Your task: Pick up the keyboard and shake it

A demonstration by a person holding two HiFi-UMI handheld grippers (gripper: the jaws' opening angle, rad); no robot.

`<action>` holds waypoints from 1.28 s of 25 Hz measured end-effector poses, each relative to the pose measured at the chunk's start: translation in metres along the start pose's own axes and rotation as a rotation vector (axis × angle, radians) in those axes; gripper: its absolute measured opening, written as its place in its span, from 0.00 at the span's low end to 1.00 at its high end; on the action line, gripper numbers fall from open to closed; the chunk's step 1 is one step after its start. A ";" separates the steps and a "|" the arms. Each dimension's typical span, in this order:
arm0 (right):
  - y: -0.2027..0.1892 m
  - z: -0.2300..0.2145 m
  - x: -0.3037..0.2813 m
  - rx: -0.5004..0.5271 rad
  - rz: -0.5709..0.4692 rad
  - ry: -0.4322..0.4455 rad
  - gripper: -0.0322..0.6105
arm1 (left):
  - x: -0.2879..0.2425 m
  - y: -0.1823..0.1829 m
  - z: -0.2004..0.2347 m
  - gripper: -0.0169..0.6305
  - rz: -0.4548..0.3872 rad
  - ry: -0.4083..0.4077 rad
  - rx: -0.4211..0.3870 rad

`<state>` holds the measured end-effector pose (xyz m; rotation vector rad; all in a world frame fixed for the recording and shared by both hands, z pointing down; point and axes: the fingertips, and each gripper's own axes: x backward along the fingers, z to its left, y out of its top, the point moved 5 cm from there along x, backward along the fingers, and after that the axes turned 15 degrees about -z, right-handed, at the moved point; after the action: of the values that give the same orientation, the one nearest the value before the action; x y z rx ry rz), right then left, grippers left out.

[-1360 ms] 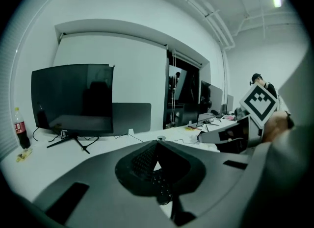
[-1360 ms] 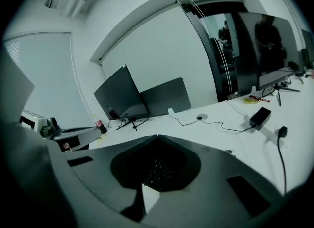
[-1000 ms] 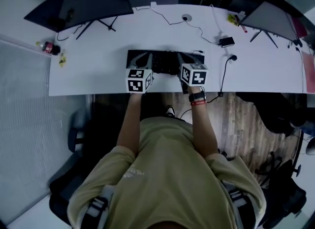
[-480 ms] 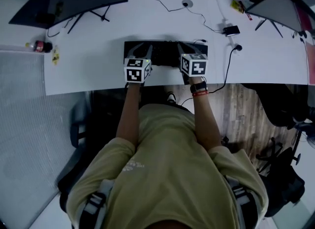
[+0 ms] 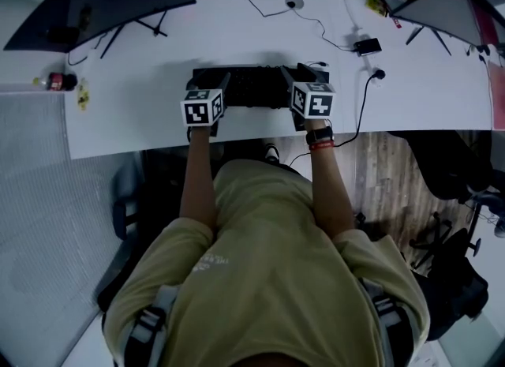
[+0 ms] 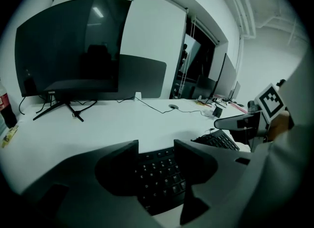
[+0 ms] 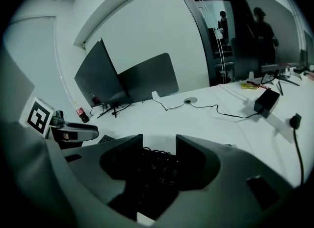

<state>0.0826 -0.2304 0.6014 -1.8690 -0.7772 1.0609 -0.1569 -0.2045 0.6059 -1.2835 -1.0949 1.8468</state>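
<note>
Black keyboard [image 5: 252,87] shows between the spread, just-opened fingers of your left gripper [image 6: 156,146] and right gripper [image 7: 159,141]; a shallow pinch may slip mid-shake.

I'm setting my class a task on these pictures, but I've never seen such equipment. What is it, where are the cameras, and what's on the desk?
There is no robot: a person holds a pair of tongs in each hand. The head view looks down from the person's head; each gripper view looks along one tool's jaws. On the white desk are a black keyboard, monitors, cables and a bottle. The left tongs and right tongs have just been opening; the keyboard's ends show between their parted jaws, ungripped. Nothing is held.
</note>
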 end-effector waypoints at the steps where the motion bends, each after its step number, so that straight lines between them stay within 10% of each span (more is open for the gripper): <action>1: 0.000 -0.002 -0.001 -0.001 0.006 -0.002 0.40 | 0.000 -0.001 0.005 0.38 0.007 0.007 0.005; 9: -0.009 -0.024 -0.004 -0.014 0.061 -0.053 0.57 | -0.004 -0.013 0.038 0.52 0.085 0.050 0.040; 32: -0.015 -0.092 0.003 -0.033 0.107 -0.210 0.65 | -0.034 -0.030 0.080 0.67 0.206 0.040 0.095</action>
<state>0.1639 -0.2542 0.6407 -1.8640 -0.8254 1.3359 -0.2201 -0.2414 0.6610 -1.4152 -0.8695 1.9881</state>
